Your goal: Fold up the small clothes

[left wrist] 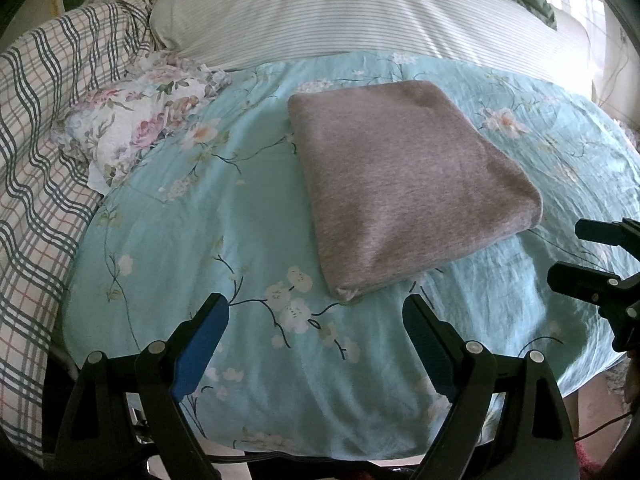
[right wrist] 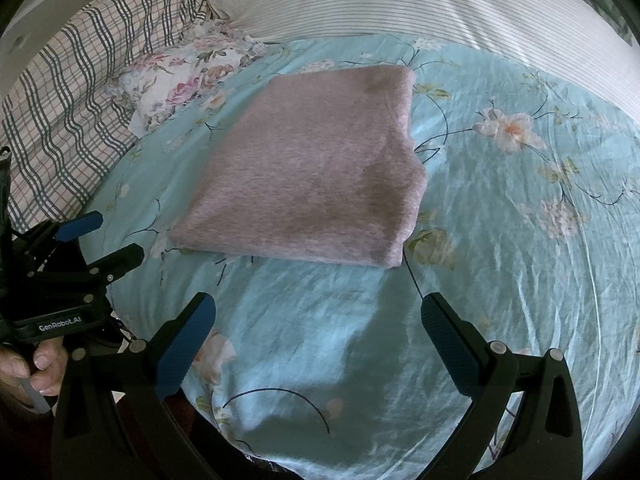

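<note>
A grey knit garment [left wrist: 404, 184] lies folded into a flat rectangle on the light-blue floral sheet [left wrist: 224, 240]; the same grey garment [right wrist: 308, 176] fills the middle of the right wrist view. My left gripper [left wrist: 316, 316] hovers just short of its near corner, open, with nothing between the blue pads. My right gripper [right wrist: 318, 316] stands open in front of the garment's near edge, also empty. In the left wrist view the right gripper [left wrist: 576, 252] shows at the right edge. The left gripper [right wrist: 116, 236], held by a hand [right wrist: 44, 368], appears at the left of the right wrist view.
A crumpled white cloth with pink flowers [left wrist: 136, 120] lies left of the garment. A plaid blanket [left wrist: 44, 168] bunches along the left side. A striped pillow [left wrist: 340, 12] runs across the back. The sheet's front edge [left wrist: 280, 448] drops off below the grippers.
</note>
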`<move>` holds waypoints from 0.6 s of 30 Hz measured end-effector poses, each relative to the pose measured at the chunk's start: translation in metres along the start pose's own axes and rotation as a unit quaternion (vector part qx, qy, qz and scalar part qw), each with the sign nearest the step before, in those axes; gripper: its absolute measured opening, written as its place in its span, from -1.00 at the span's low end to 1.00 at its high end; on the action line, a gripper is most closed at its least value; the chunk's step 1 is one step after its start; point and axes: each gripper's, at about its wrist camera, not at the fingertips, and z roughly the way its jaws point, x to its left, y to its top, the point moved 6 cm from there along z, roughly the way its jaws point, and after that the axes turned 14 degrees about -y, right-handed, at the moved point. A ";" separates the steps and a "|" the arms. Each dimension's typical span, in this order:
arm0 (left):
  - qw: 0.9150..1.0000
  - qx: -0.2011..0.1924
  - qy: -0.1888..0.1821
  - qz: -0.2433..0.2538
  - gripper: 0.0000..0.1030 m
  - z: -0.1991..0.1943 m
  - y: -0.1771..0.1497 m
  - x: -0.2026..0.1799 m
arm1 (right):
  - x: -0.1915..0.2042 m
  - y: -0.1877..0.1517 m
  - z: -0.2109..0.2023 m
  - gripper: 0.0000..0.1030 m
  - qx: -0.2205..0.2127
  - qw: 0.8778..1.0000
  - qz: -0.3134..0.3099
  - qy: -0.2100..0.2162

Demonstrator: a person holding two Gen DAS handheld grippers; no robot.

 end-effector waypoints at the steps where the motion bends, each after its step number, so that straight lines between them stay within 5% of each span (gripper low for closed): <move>1: 1.000 0.000 0.000 0.000 0.73 0.000 0.000 0.000 | 0.000 0.000 0.000 0.99 0.000 1.000 0.001 0.000; 18: 1.000 -0.001 0.001 0.000 0.73 -0.001 -0.001 -0.004 | -0.002 0.001 -0.001 0.99 -0.001 1.000 0.003 -0.003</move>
